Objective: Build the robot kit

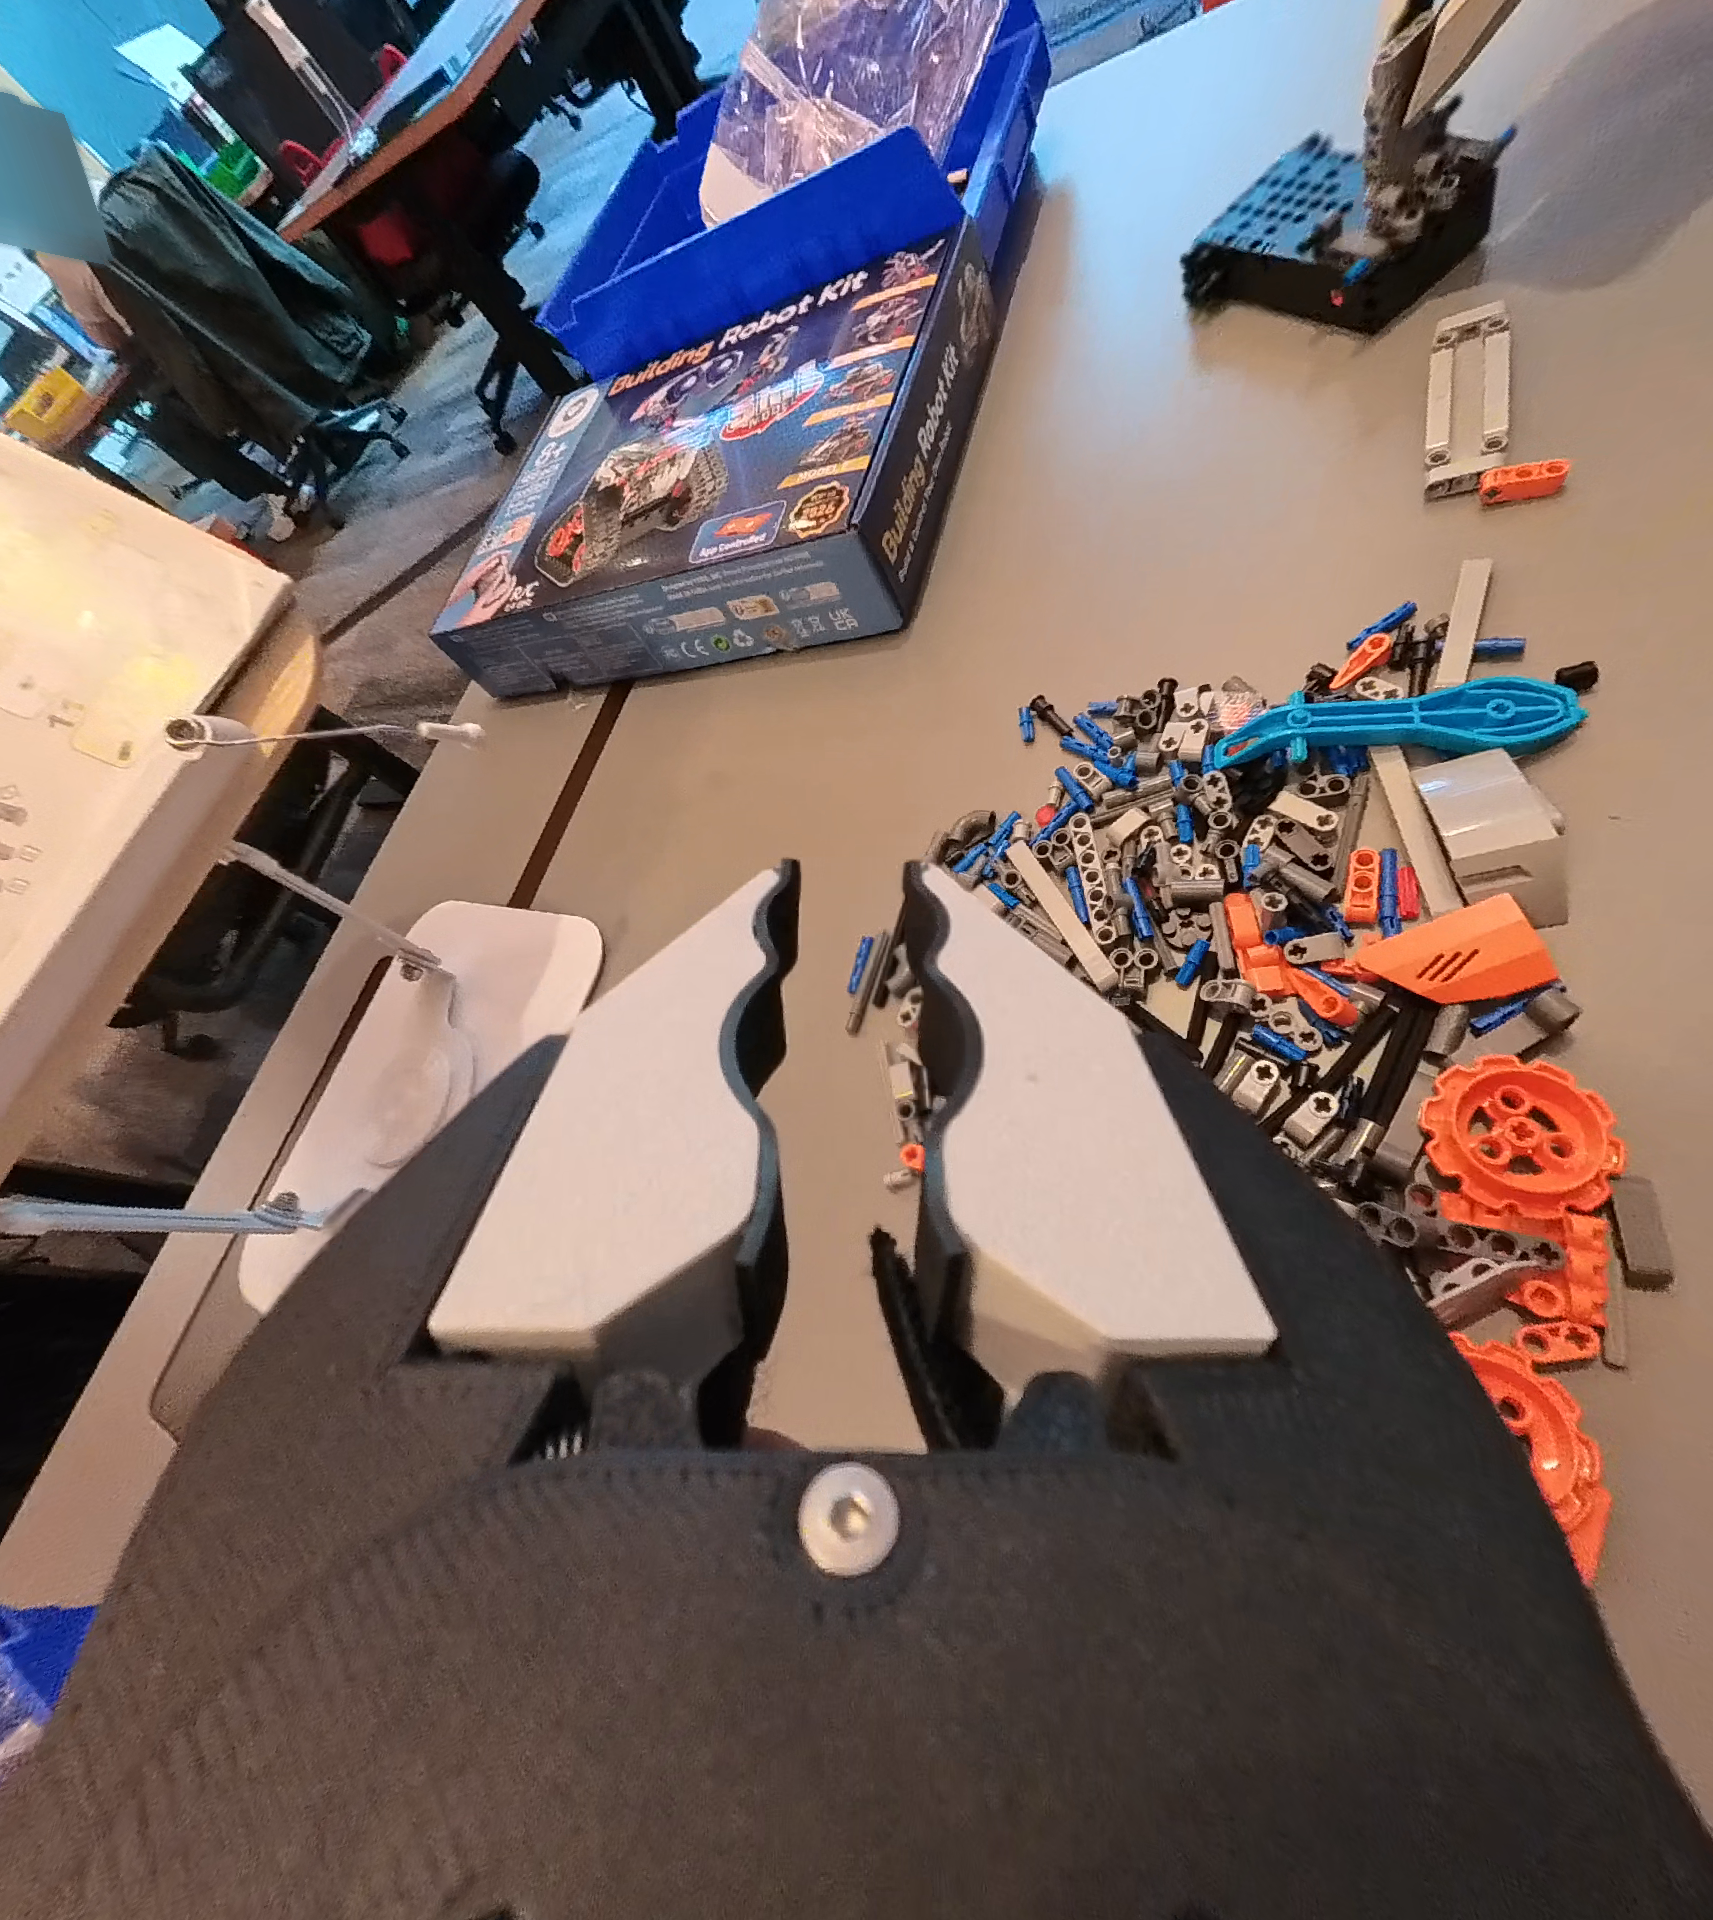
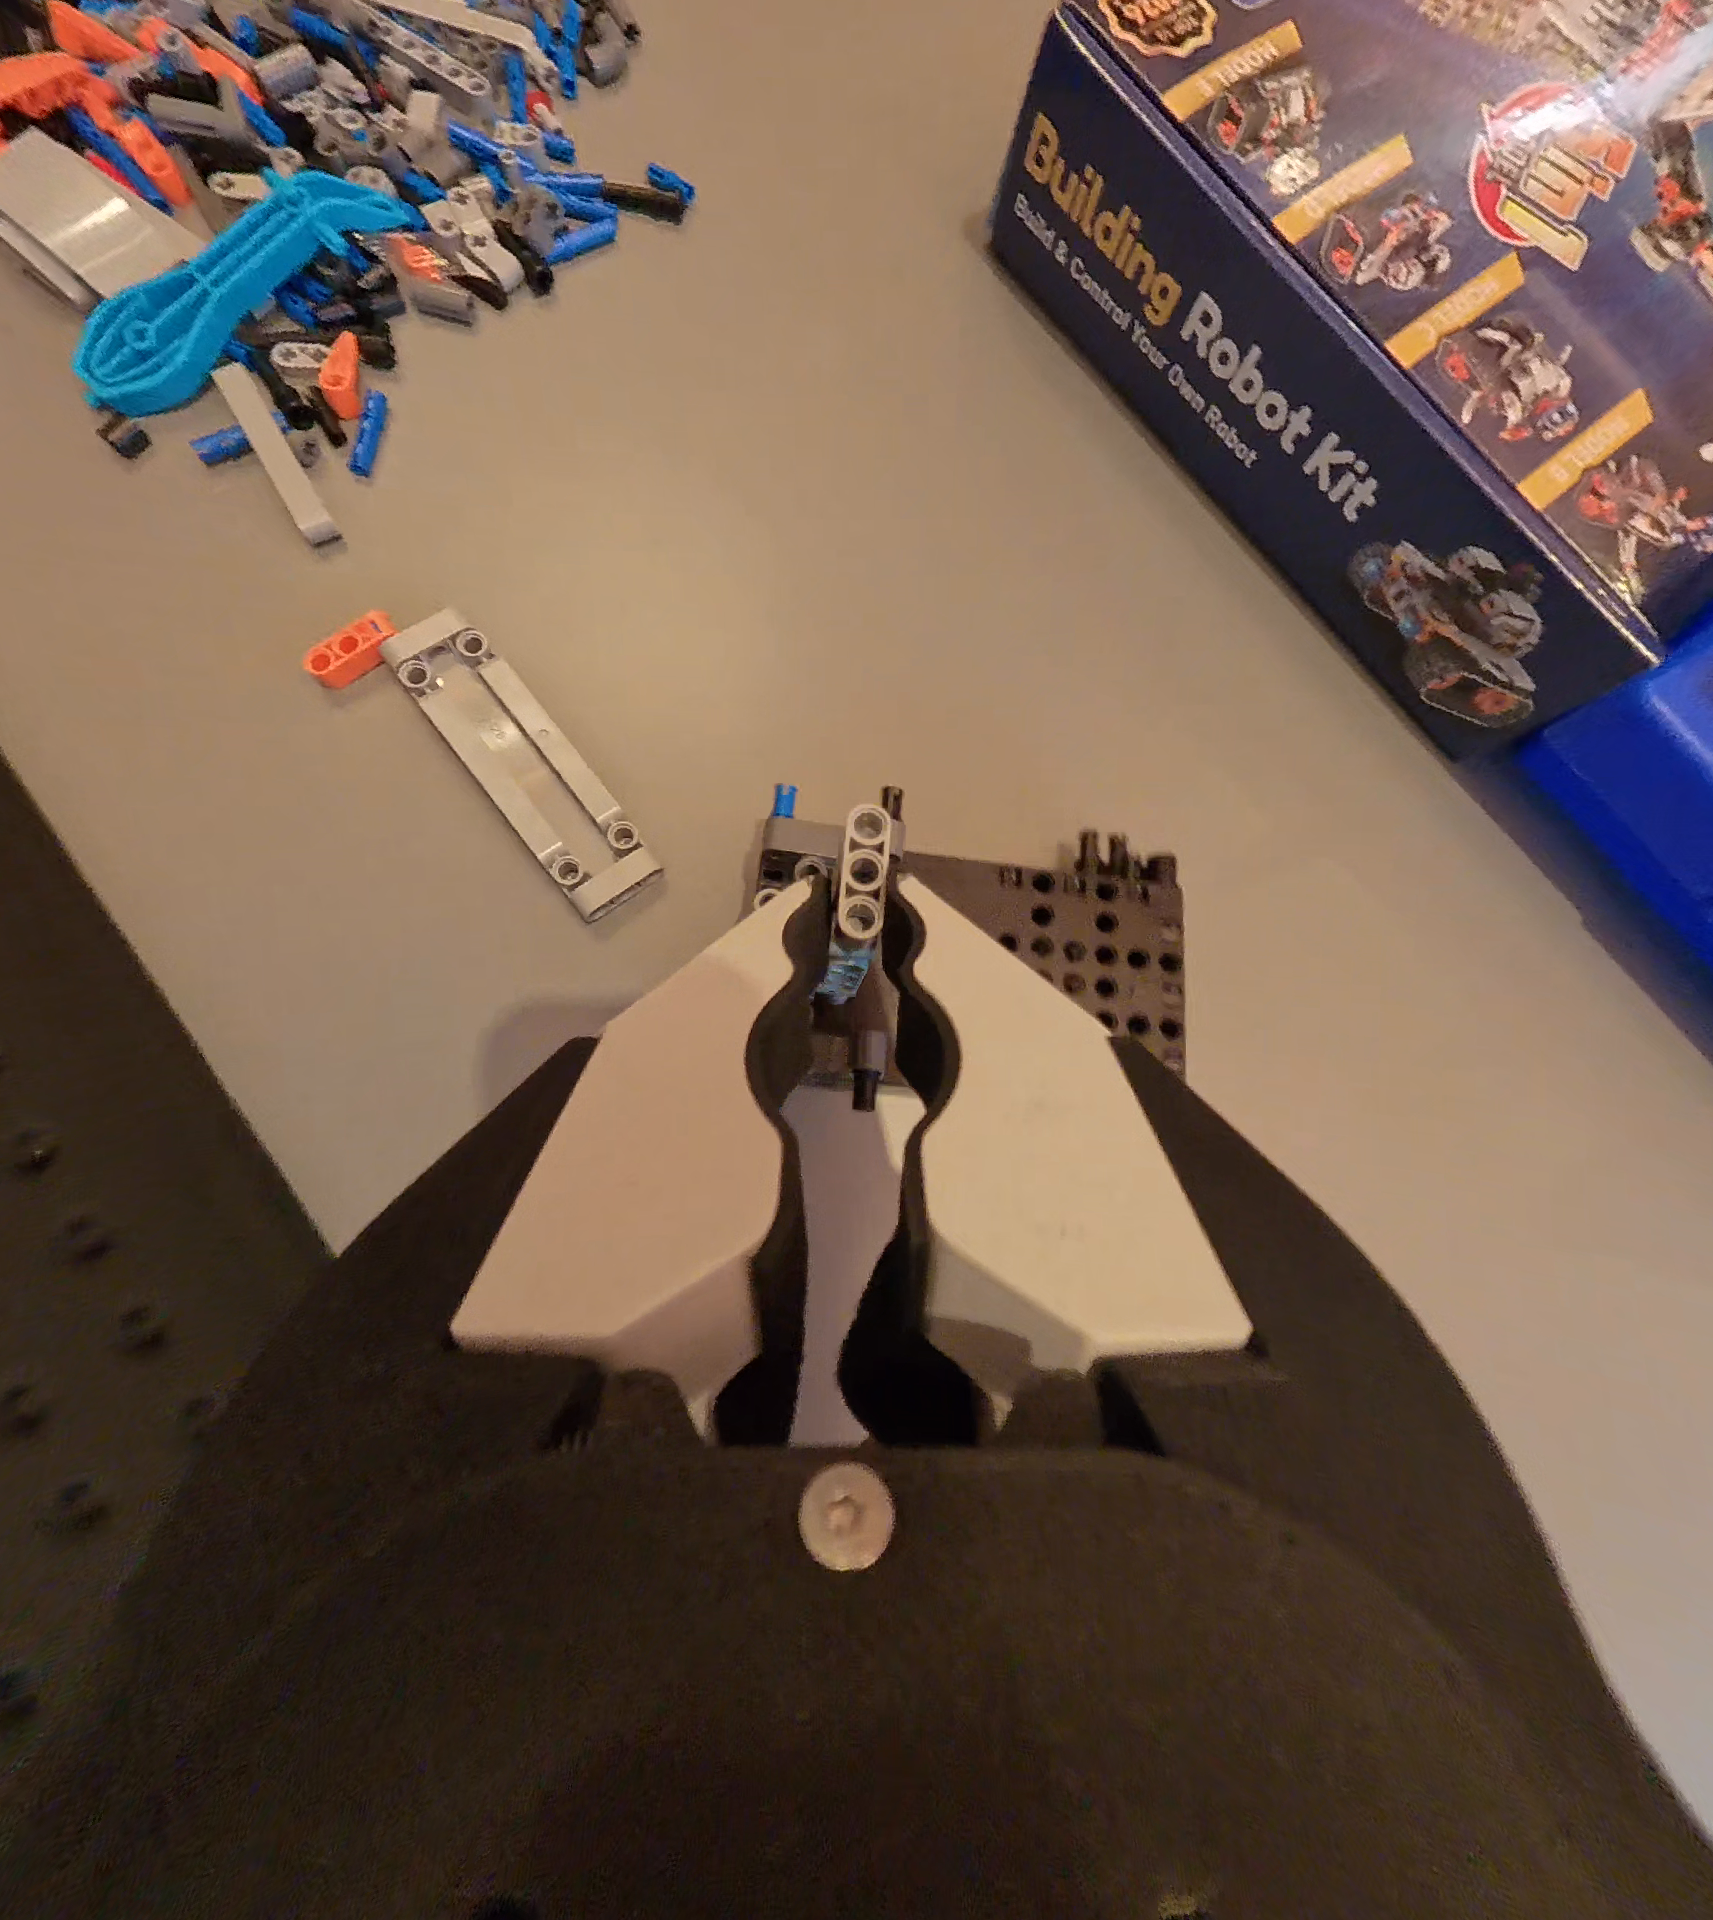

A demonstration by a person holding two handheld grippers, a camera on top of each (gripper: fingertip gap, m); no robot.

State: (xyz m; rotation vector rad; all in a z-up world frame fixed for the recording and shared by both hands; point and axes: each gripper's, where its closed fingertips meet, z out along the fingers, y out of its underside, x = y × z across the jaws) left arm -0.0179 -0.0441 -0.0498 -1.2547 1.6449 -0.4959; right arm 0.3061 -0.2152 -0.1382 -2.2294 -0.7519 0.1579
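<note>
The right gripper [image 2: 857, 899] pinches a small grey three-hole beam [image 2: 864, 868] just above the black perforated base [image 2: 1091, 935], a light, stiff, seemingly slippery piece best held by its flat sides, while the left gripper [image 1: 850, 883], narrowly parted and empty, hovers well away from that base.

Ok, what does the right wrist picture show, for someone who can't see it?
The right gripper is shut on a small grey beam with three holes, above a black holed plate on a grey table. A pile of loose building pieces lies far left.
</note>
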